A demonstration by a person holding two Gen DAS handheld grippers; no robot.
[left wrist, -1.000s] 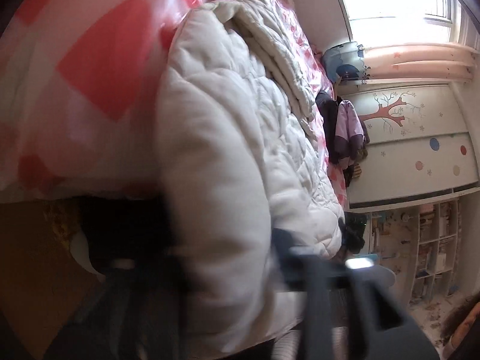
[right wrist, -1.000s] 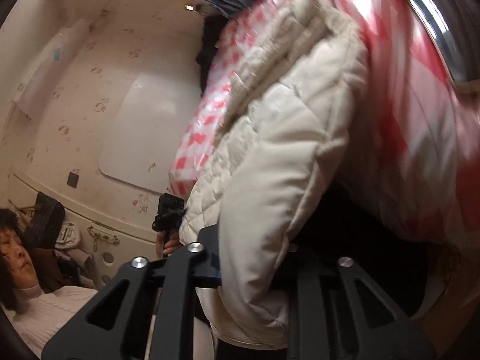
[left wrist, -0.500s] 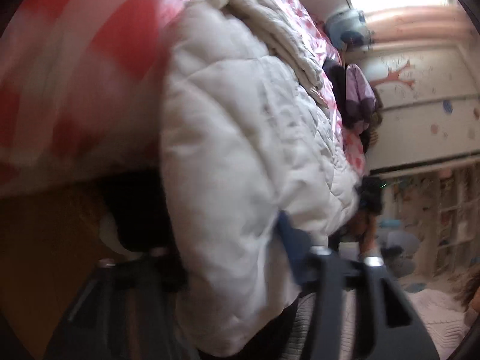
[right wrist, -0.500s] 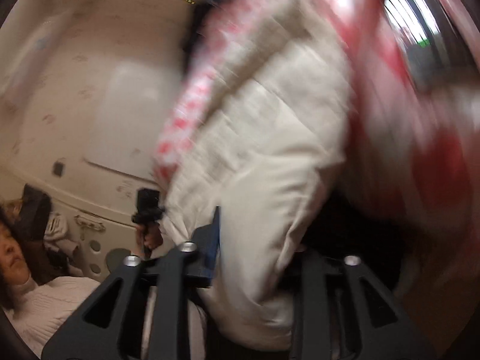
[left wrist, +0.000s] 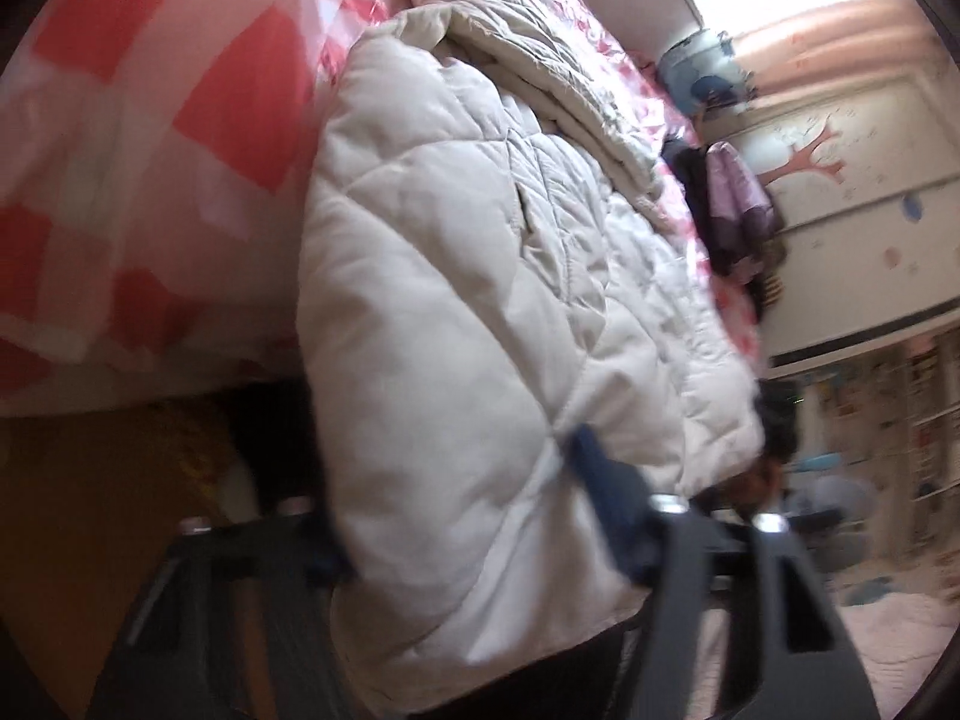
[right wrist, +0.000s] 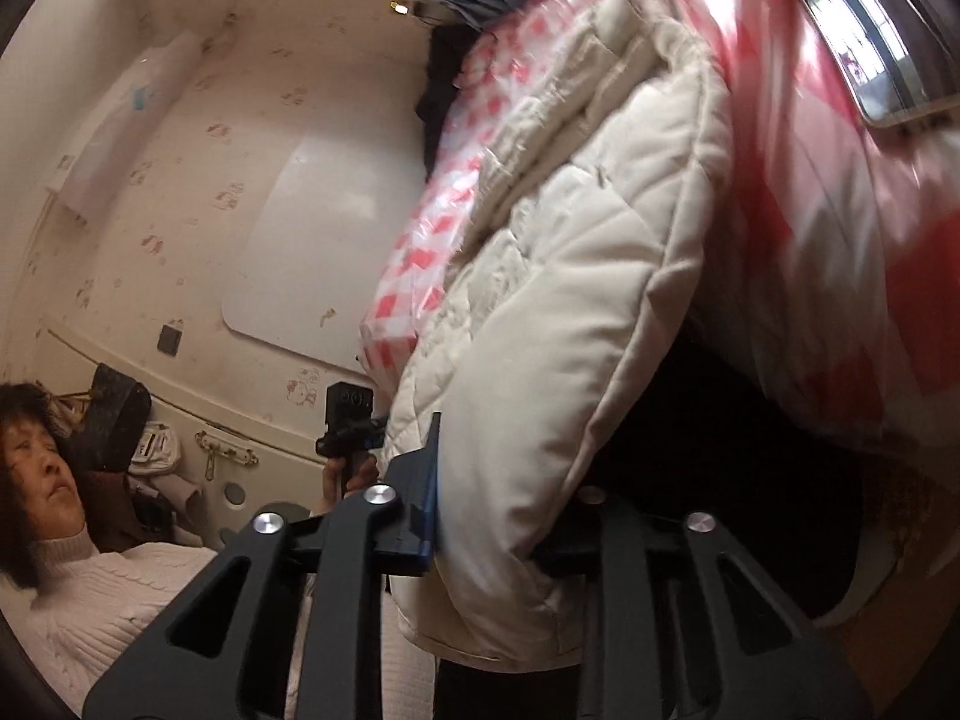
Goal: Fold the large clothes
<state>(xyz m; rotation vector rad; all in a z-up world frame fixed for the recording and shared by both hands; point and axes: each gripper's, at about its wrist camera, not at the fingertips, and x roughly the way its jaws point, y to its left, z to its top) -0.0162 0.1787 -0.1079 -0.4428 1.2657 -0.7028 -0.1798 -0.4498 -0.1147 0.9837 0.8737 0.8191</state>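
A cream quilted puffer coat (left wrist: 480, 300) lies on a bed with a red-and-white checked cover (left wrist: 150, 150), its hem hanging over the near edge. My left gripper (left wrist: 456, 498) has a thick fold of that hem between its fingers. Its jaws are closing, and the blue pad (left wrist: 594, 468) dents the padding. In the right wrist view the same coat (right wrist: 570, 330) hangs between the fingers of my right gripper (right wrist: 510, 492). These jaws are closing too, with the blue pad (right wrist: 426, 480) against the coat's side. The other finger is hidden behind the fabric.
A person in a white knit sweater (right wrist: 90, 588) sits low at the left, one hand on the other gripper's handle (right wrist: 348, 420). Dark and purple clothes (left wrist: 732, 198) lie at the bed's far side. Bookshelves (left wrist: 900, 420) stand beyond. A dark gap (right wrist: 750, 450) opens under the bed.
The left view has shifted and rolled a little and shows more of the coat's top. Both views blurred half a second ago. The coat's hem stays between both pairs of fingers.
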